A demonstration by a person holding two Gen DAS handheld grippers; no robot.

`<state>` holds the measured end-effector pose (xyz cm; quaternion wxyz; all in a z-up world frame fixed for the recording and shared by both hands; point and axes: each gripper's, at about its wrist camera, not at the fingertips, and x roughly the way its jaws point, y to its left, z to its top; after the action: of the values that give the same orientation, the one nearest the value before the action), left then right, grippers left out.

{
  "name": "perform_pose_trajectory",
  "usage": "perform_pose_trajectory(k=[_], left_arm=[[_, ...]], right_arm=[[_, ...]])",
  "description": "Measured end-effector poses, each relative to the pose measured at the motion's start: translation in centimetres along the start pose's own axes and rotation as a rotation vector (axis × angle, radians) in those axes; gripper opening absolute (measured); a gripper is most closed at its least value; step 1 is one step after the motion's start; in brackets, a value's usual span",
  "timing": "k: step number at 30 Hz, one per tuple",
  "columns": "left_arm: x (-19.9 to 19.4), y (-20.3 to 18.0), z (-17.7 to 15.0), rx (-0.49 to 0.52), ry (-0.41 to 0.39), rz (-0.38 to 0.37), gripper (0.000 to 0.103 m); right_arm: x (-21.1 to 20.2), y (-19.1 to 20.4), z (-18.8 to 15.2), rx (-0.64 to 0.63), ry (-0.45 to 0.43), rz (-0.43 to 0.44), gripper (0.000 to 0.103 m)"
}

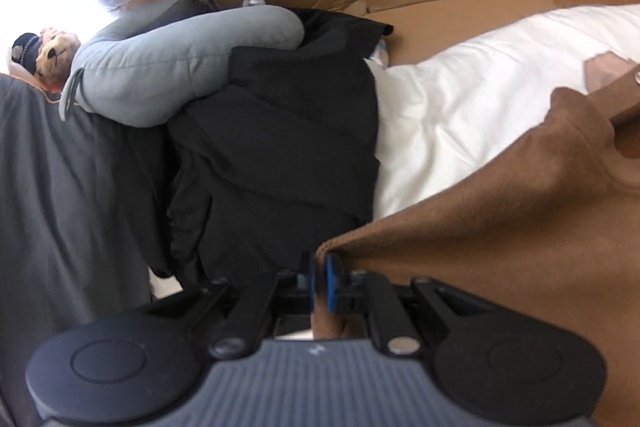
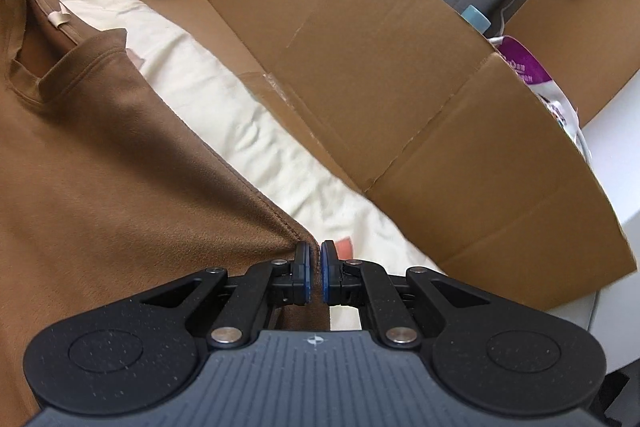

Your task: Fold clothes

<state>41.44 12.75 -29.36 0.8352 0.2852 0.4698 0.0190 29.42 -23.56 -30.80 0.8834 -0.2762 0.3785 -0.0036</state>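
Note:
A brown shirt [image 1: 500, 227] hangs stretched between my two grippers above a white sheet [image 1: 460, 99]. My left gripper [image 1: 319, 263] is shut on one corner of the shirt's edge. My right gripper [image 2: 313, 259] is shut on the opposite corner of the brown shirt [image 2: 100, 167], which spreads to the left with its neckline [image 2: 36, 75] and a small label showing. The cloth is pulled taut from both pinch points. Part of the shirt drops below both grippers, out of sight.
A pile of black clothes [image 1: 272, 155] lies left of the sheet, under a grey neck pillow [image 1: 180, 67]. A dark grey blanket [image 1: 60, 207] and a toy bear [image 1: 52, 55] sit further left. Flattened cardboard [image 2: 380, 87] stands behind the white sheet [image 2: 240, 131]. A purple-and-white bag [image 2: 536, 75] lies beyond it.

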Motion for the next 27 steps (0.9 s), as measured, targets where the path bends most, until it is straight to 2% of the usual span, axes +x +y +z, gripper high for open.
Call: perform_pose_trajectory(k=[14, 27], left_arm=[[2.3, 0.0, 3.9, -0.024, -0.043, 0.047, 0.006], [2.3, 0.8, 6.6, -0.045, -0.092, 0.079, 0.006]], right_arm=[[3.0, -0.9, 2.9, -0.031, 0.002, -0.076, 0.003], [3.8, -1.7, 5.5, -0.038, -0.022, -0.151, 0.003]])
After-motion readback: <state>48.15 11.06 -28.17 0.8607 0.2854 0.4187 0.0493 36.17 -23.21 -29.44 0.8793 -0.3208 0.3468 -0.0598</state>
